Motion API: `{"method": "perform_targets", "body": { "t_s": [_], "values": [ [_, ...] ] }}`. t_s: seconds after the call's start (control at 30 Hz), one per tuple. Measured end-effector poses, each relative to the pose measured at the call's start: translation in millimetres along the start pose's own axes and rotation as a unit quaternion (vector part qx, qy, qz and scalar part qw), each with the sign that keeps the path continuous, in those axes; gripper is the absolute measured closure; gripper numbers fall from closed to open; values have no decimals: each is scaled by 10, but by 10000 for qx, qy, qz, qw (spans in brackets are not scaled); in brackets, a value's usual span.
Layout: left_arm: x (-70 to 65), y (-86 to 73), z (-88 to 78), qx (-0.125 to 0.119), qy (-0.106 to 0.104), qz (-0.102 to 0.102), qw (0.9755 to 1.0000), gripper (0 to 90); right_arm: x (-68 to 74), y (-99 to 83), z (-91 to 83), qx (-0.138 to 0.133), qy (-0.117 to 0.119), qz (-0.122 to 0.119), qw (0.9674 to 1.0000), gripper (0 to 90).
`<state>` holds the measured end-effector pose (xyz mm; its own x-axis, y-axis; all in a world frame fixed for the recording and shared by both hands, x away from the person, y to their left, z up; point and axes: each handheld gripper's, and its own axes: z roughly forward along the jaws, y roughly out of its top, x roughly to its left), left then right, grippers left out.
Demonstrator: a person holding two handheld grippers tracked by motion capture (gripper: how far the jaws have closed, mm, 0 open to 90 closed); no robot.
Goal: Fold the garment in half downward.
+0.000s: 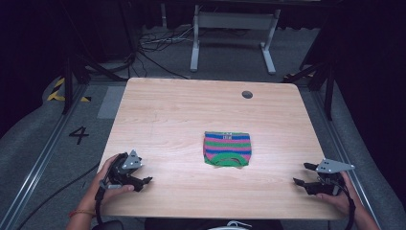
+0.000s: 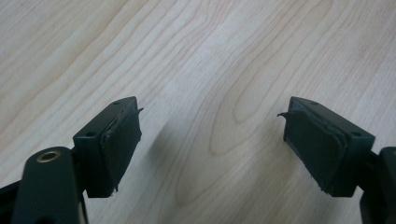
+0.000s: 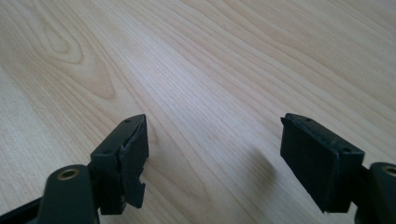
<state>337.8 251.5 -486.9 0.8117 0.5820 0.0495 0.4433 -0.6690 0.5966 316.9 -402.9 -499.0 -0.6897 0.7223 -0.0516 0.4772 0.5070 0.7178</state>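
A small folded cloth [image 1: 227, 149] with pink, green and blue stripes lies flat on the wooden table [image 1: 167, 110], a little right of the middle. My left gripper [image 1: 144, 173] rests at the near left corner in a person's hand, its jaws pointing right toward the cloth and well short of it. In the left gripper view the left gripper [image 2: 212, 112] stands open over bare wood. At the near right edge, my right gripper [image 1: 301, 173] points left, also apart from the cloth. The right gripper [image 3: 214, 122] is open too, with nothing between its pads.
A round dark hole [image 1: 247, 94] sits near the table's far edge. Behind the table stand a white frame [image 1: 233, 28] and loose cables [image 1: 158, 45] on the grey floor. A number 4 [image 1: 79, 135] is marked on the floor at the left.
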Motion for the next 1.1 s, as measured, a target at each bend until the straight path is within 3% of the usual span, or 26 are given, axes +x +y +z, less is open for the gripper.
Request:
{"method": "perform_targets", "body": {
  "t_s": [0.17,0.23,0.3,0.37,1.1],
  "values": [
    [20,-134,-43,-116,36,-261,9996,186,-25,-111,-47,-84,-30,176,9998,209],
    [25,-185,-58,-196,5,-352,9992,180,-36,-153,-69,-89,-43,354,9993,188],
    [47,-249,-51,-311,-93,-601,9977,166,-39,-163,-77,-81,-25,350,9994,187],
    [40,-302,-50,-490,-64,-672,9965,157,-68,-180,-86,-37,100,482,9988,184],
    [3,-320,-65,-470,123,-786,9957,150,-72,-185,-88,-30,10,551,9985,183]
  ]
}}
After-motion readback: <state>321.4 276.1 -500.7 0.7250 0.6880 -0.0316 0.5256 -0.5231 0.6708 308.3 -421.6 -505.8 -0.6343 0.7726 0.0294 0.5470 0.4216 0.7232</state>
